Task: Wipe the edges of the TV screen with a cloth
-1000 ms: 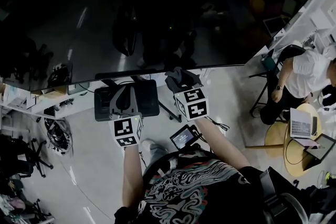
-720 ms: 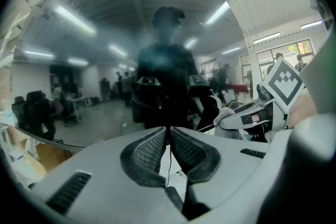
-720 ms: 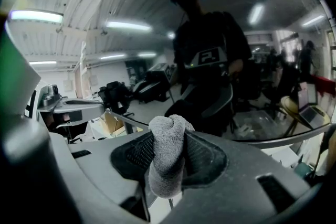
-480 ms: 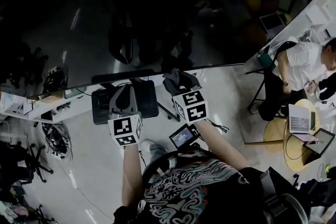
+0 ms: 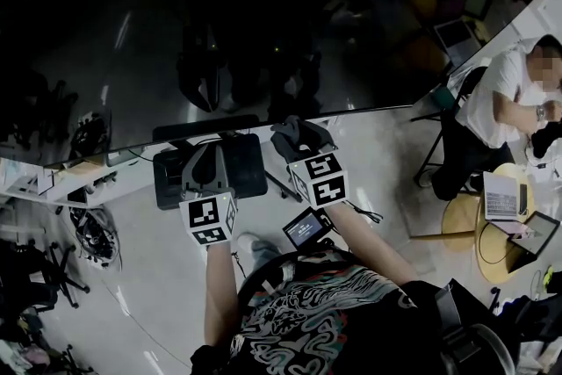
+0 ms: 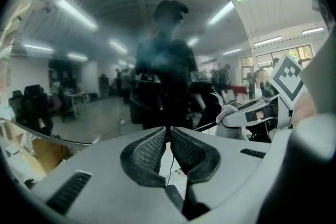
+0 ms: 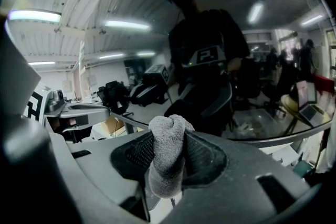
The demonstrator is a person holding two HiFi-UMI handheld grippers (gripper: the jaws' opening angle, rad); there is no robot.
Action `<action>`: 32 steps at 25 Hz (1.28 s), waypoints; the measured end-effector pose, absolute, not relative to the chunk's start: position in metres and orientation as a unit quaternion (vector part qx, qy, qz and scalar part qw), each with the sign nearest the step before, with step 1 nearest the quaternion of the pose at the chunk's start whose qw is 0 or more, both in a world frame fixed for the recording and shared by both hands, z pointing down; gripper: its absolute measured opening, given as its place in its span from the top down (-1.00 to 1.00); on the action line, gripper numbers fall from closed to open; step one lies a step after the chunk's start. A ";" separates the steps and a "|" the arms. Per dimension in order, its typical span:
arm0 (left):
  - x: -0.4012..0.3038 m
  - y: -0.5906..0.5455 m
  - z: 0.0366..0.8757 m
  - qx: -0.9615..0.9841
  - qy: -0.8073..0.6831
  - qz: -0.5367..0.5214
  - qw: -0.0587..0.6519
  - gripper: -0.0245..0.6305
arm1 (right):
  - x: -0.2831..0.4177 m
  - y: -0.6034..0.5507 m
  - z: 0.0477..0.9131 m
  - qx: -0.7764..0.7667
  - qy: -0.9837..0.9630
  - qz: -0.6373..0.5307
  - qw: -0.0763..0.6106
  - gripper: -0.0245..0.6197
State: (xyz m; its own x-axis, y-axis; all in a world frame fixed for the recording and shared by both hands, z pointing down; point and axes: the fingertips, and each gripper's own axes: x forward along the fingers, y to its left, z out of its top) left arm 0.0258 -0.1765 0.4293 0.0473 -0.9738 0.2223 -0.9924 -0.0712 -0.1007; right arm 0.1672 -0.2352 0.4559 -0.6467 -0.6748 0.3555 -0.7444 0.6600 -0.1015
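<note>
Both forearms (image 5: 219, 294) stretched forward side by side, left tongs (image 6: 169, 132) pinched together on nothing, right tongs (image 7: 169, 136) clamped on a bunched grey cloth (image 7: 167, 162), cloth up at the lower edge of the dark TV screen (image 5: 263, 31)

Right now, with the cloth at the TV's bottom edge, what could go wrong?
The cloth pokes only slightly past the jaws of the right gripper, so a tilted stroke might drag hard jaw tips on the TV screen. The left gripper, shut and empty, hangs close to the glass and could bump it.
</note>
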 end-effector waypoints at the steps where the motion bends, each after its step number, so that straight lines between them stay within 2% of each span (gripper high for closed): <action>1: 0.024 -0.176 0.429 0.723 -0.680 0.116 0.040 0.82 | 0.166 -0.234 0.456 0.395 -0.899 0.120 0.145 0.40; 17: -0.017 -0.160 0.433 0.710 -0.694 0.106 0.047 0.82 | 0.135 -0.224 0.456 0.395 -0.899 0.117 0.148 0.40; 32: -0.075 -0.143 0.436 0.686 -0.718 0.099 0.060 0.82 | 0.072 -0.210 0.455 0.358 -0.914 0.116 0.152 0.40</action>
